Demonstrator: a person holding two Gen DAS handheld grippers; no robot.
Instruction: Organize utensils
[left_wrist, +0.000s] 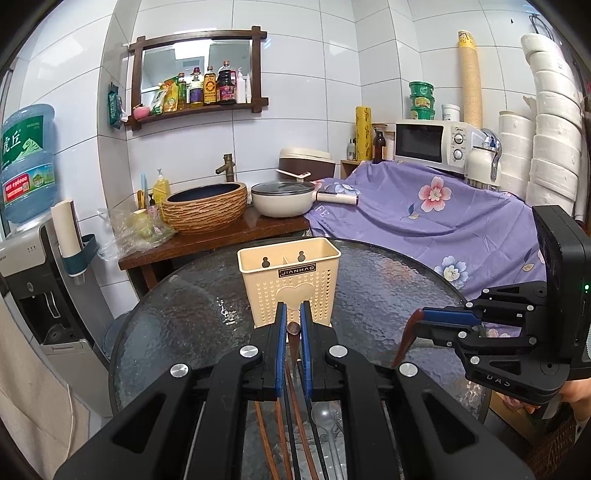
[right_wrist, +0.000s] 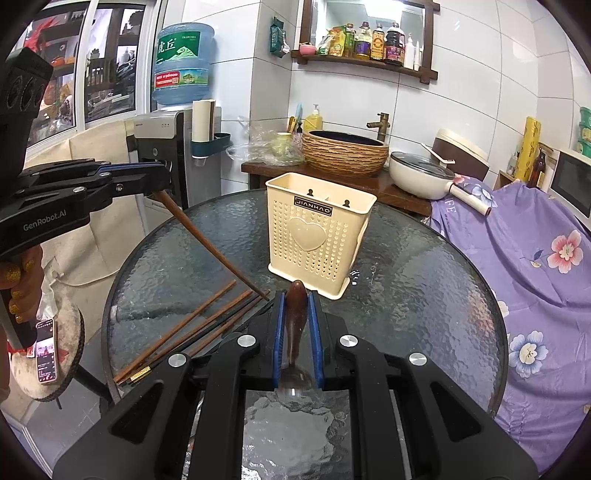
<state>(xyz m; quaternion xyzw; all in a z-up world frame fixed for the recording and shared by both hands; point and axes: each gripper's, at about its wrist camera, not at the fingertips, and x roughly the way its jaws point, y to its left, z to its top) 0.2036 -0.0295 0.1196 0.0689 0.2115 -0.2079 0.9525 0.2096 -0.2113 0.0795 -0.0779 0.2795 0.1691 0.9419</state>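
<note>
- The left tongs (left_wrist: 293, 317) are clenched on one brown wooden chopstick (right_wrist: 214, 245). In the right wrist view the left tongs (right_wrist: 157, 181) hold its thick end, and the stick slopes down to the right; its thin tip is close to the tabletop, just beside the loose chopsticks.
- The right tongs (right_wrist: 298, 306) are clenched on a dark brown wooden spoon (right_wrist: 295, 325). The handle end stands out a little past the blue pads, and the bowl of the spoon lies back between the tongs' arms.
- In the left wrist view the right tongs (left_wrist: 419, 321) are at the right side, and the spoon (left_wrist: 406, 339) hangs down from them above the tabletop.
- Several loose chopsticks (right_wrist: 184, 328), brown and black, lie together on the round glass tabletop (right_wrist: 424, 295), at the near left part.
- A clear plastic spoon (left_wrist: 325, 413) lies on the tabletop just beside these chopsticks (left_wrist: 291, 424), seen under the left tongs.
- The beige utensil holder (right_wrist: 317, 236), with small holes and a heart on the front, stands upright on the far middle of the tabletop. It has a divider inside.
- Farther away a wooden counter (right_wrist: 369, 181) carries a woven basin (right_wrist: 345, 151) and a white pot with a glass lid (right_wrist: 421, 173).
- At the right a purple flowered cloth (right_wrist: 535, 258) covers some furniture.
</note>
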